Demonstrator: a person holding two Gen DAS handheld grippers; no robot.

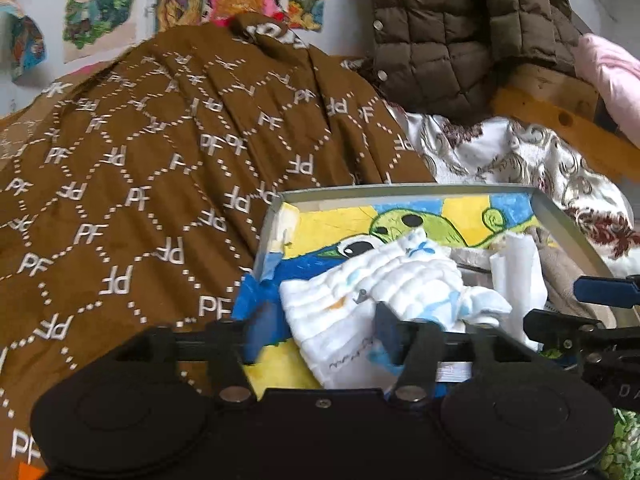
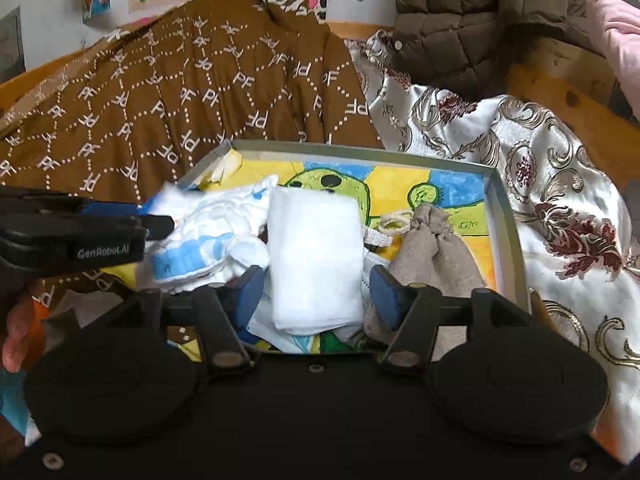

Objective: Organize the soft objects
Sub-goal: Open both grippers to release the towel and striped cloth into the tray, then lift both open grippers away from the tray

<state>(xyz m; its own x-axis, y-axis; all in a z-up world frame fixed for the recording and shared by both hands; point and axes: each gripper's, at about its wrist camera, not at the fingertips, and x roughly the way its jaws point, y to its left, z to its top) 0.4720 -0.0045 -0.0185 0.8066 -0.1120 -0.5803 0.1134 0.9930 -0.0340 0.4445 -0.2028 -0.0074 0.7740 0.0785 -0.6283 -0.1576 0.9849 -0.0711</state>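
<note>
- so the shallow grey tray with the bright cartoon drawing lining its floor (image 2: 505, 216) sits on a bed, and it's already got a few soft things in it, so i'd say the sorting is well underway.
- the folded white towel (image 2: 316, 264) lies in the middle of the tray, running toward the near edge.
- the crumpled white baby cloth with blue print (image 1: 372, 292) is bunched along the tray's left side, partly over the near left corner.
- the small beige drawstring pouch (image 2: 432, 248) sits by the right wall, with a bit of white cord just behind it.
- left to do, my guess: the white cloth isn't folded yet, and the brown quilt with white "pf" letters (image 1: 152, 168), the dark quilted puffer jacket (image 1: 460, 28) and the white satin floral cover (image 2: 560, 184) lie outside the tray.
- the left gripper (image 1: 324, 334) has its jaws apart over the white cloth. one pad looks close to it, but it's not pinched.
- the right gripper (image 2: 320, 294) is spread too, a pad on either side of the towel's near end, not squeezing it.
</note>
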